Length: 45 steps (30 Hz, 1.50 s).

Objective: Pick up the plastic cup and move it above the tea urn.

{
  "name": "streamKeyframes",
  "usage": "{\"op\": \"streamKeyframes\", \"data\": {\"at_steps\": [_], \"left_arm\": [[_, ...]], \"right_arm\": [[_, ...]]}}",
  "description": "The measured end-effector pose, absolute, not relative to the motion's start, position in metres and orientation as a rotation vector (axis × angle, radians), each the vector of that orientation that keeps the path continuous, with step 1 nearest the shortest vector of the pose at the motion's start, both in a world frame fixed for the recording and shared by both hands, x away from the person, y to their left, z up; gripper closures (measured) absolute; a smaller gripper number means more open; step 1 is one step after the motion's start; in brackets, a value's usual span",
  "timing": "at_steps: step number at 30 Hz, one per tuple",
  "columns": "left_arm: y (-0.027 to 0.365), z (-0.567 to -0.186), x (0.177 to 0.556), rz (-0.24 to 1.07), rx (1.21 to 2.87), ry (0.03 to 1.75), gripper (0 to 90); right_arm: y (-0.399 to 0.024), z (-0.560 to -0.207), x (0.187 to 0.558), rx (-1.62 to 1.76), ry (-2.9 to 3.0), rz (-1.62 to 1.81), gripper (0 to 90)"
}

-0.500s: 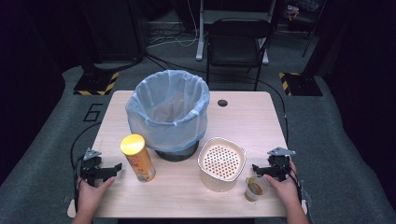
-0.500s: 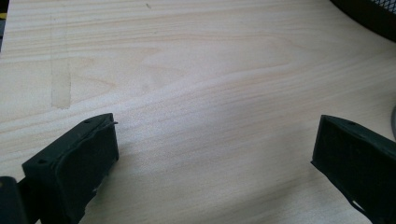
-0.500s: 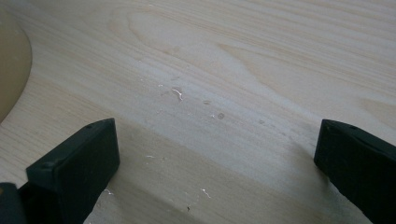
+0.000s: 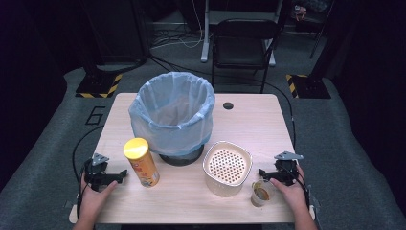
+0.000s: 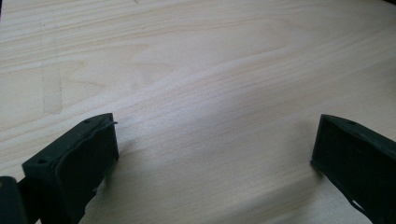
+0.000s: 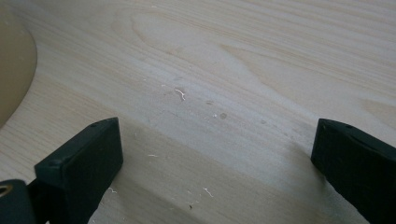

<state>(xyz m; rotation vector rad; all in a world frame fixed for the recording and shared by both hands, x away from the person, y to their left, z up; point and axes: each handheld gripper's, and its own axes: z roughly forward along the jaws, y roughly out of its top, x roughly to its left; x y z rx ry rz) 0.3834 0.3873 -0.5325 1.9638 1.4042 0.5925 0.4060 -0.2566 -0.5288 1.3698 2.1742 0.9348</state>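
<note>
I can't read the print on the yellow-lidded can (image 4: 142, 167) — too small. The bin bag (image 4: 173, 112) hides its bin's inside and most of the base. At nine o'clock in the right gripper view, a beige container (image 6: 14, 65) is cut off.

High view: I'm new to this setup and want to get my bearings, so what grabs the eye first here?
The bin lined with a pale blue bag dominates the middle of the wooden table. In front of it stand a yellow-lidded chip can to the left and a cream perforated basket to the right, with a small clear cup beside the basket. Both the left gripper and right gripper rest open at the near corners.
</note>
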Motion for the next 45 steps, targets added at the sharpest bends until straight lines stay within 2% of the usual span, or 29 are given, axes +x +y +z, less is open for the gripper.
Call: {"op": "streamKeyframes", "data": {"at_steps": [9,18,33,45], "left_arm": [[0.387,-0.533,0.383,0.597,1.960,1.407,0.3],[0.387,-0.533,0.383,0.600,1.958,1.411,0.3],[0.385,-0.533,0.382,0.596,1.939,1.423,0.3],[0.385,-0.533,0.382,0.598,1.940,1.423,0.3]], "right_arm": [[-0.257,-0.528,0.404,1.352,2.157,0.958,10.2],[-0.265,-0.520,0.400,1.400,2.137,0.973,24.6],[-0.263,-0.479,0.386,1.355,2.142,1.016,28.0],[-0.249,-0.456,0.367,1.260,2.148,1.078,24.6]]}}
